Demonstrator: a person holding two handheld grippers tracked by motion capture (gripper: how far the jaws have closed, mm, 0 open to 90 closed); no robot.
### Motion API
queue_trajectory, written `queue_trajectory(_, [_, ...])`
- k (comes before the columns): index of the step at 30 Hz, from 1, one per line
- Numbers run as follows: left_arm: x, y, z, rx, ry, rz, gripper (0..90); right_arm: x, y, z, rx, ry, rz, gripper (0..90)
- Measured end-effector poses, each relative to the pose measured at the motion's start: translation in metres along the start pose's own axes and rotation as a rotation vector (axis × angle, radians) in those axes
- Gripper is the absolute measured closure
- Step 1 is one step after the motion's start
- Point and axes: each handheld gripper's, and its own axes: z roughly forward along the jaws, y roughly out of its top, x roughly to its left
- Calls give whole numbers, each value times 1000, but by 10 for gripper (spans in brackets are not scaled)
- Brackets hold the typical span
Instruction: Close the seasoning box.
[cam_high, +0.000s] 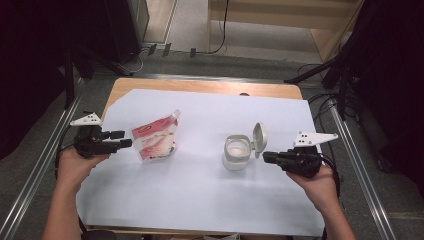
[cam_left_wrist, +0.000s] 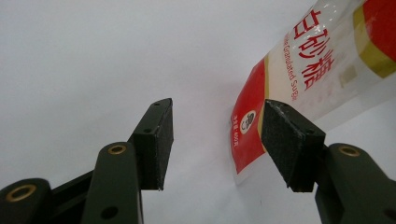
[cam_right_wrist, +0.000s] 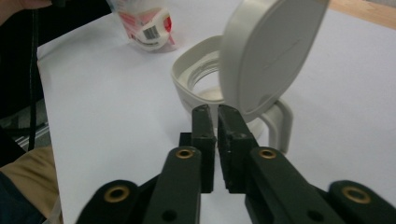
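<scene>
A red-and-white sugar bag (cam_high: 155, 140) stands left of centre on the white sheet (cam_high: 200, 195). My left gripper (cam_high: 121, 139) sits just left of it, open; in the left gripper view the bag (cam_left_wrist: 308, 70) lies beyond the right pad (cam_left_wrist: 285, 135), with nothing between the jaws of the left gripper (cam_left_wrist: 217, 112). A white jar (cam_high: 236, 153) with its flip lid (cam_high: 259, 139) raised stands right of centre. My right gripper (cam_high: 266, 157) is shut and empty, just right of the jar. The right gripper (cam_right_wrist: 215, 112) points at the jar's rim (cam_right_wrist: 187, 70) below the lid (cam_right_wrist: 268, 51); the bag (cam_right_wrist: 144, 23) shows farther off.
The sheet covers most of a wooden table (cam_high: 200, 86). Metal rails (cam_high: 360, 165) run along both sides. Cables and dark stands (cam_high: 345, 75) lie on the floor beyond the far edge.
</scene>
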Motion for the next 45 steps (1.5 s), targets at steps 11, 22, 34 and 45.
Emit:
queue_trajectory(11, [-3,2,3,19,-2,11,450,-25,8,3,-17,-66,61,899])
queue_trajectory(22, [-4,1,4,17,-7,7,444,-45,26,18,4,-77,76,893])
queue_trajectory(34, [-3,1,3,14,-2,9,444,-48,30,33,-20,-58,102,888])
queue_trajectory(45, [-4,4,2,-10,-27,5,444,-38,32,34,-21,-53,80,882])
